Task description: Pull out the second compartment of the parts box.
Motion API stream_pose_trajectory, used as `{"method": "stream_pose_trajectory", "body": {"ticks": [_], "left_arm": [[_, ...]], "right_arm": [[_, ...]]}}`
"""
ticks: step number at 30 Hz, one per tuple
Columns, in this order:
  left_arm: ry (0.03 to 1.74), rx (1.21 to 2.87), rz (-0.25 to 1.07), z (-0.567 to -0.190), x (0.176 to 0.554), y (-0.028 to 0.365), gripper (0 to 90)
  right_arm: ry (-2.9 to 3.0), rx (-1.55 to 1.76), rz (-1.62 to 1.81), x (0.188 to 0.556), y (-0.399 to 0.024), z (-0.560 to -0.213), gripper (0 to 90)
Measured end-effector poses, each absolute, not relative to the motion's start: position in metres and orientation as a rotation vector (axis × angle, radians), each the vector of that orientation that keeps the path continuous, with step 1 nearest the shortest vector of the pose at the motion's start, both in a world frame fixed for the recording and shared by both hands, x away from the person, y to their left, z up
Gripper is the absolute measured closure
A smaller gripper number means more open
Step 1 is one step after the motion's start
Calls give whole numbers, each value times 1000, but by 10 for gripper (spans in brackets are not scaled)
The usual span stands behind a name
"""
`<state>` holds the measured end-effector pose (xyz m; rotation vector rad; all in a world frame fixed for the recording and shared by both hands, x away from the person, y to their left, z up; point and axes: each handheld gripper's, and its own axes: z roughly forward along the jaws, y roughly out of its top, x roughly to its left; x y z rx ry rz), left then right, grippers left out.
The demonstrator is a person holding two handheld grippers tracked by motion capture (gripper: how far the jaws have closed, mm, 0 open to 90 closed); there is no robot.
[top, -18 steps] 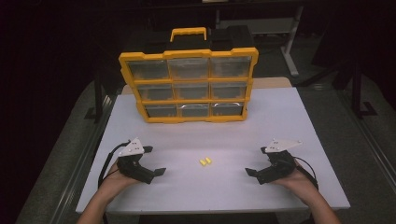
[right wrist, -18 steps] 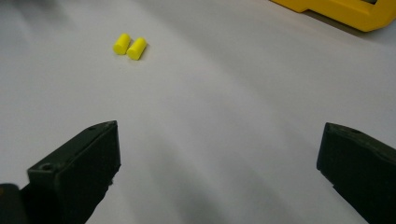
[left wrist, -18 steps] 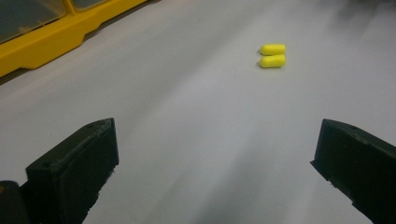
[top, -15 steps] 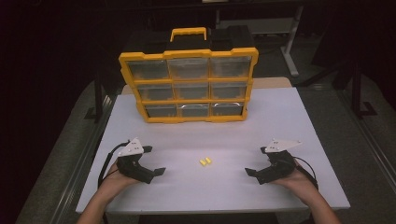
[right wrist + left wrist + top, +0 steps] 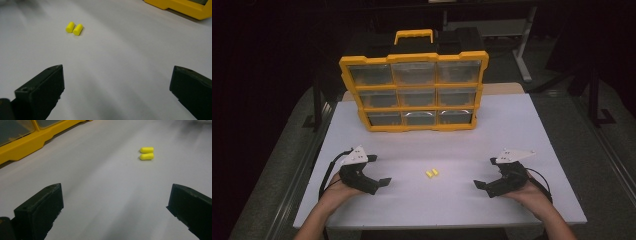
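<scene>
Two small yellow earplugs [image 5: 431, 172] lie side by side on the white table [image 5: 522, 130], between the hands. In the left gripper view the earplugs [image 5: 147, 153] sit ahead and to the right; in the right gripper view the earplugs [image 5: 74, 29] lie ahead and to the left. My left gripper [image 5: 381, 176] rests near the table's front left, open, nothing between its jaws. My right gripper [image 5: 483, 179] rests at the front right, also open and empty. Both point inward toward the earplugs. The left gripper [image 5: 115, 212] and right gripper [image 5: 117, 93] show wide-spread black jaws over bare table.
A yellow organiser case [image 5: 413, 92] with several clear drawers and a handle stands upright at the back of the table. Its yellow base [image 5: 27, 146] appears at upper left in the left gripper view, and its base [image 5: 185, 8] at upper right in the right one. Dark floor surrounds the table.
</scene>
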<state>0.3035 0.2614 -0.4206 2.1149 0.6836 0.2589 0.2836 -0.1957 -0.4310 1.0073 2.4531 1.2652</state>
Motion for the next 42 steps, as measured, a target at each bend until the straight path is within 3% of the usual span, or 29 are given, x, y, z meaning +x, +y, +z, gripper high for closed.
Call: {"method": "stream_pose_trajectory", "body": {"ticks": [42], "left_arm": [[668,2077,248,-413,318,245,0]], "right_arm": [[2442,1005,1301,284,-194,-430,0]]}}
